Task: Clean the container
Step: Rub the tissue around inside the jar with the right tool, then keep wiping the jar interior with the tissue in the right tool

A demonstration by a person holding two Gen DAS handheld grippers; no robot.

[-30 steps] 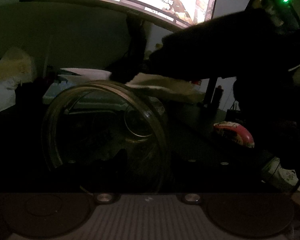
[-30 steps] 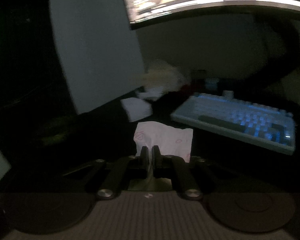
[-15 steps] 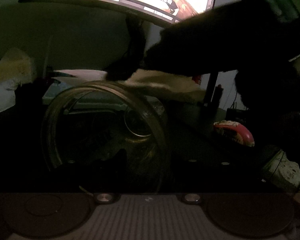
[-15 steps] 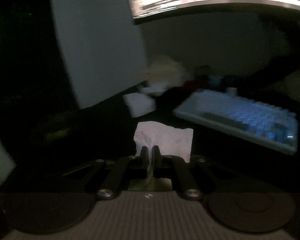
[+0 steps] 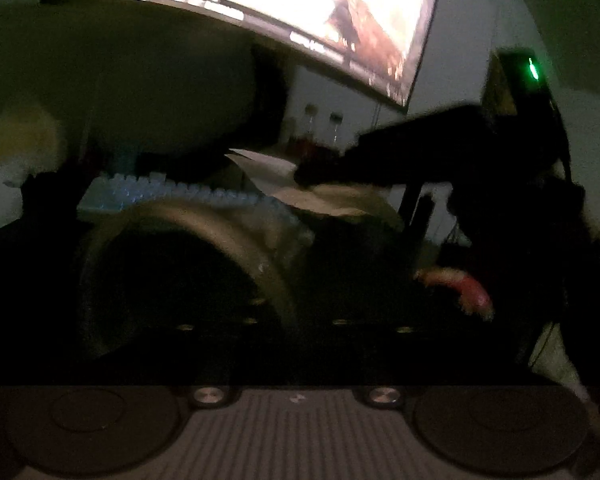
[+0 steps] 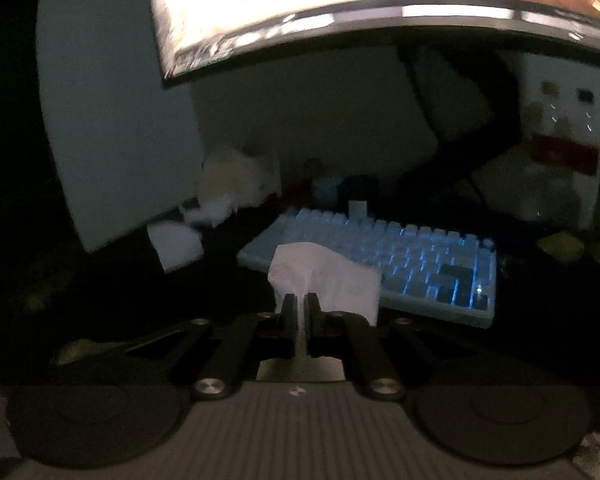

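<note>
A clear glass jar (image 5: 204,232) fills the lower left of the dim left wrist view, with its mouth turned toward the camera. My left gripper (image 5: 296,312) is barely visible in the dark. Its jaws are closing on the jar's right wall, which runs down between them. My right gripper (image 6: 300,300) is shut on a white tissue (image 6: 332,276) that stands up above its fingertips. From the left wrist view the right gripper (image 5: 380,164) is a dark shape reaching in from the right, holding the tissue (image 5: 300,188) just behind the jar's upper rim.
A lit monitor (image 6: 340,0) hangs over the desk, with a backlit keyboard (image 6: 400,256) under it. A red and white packet (image 5: 460,284) lies to the right of the jar. Crumpled white paper (image 6: 228,184) and a small white box (image 6: 176,244) sit at the back left.
The left fingers' links have drawn inward toward the jar wall. The right gripper with the tissue has moved right, away from over the jar's mouth, and its view has swung toward the keyboard.
</note>
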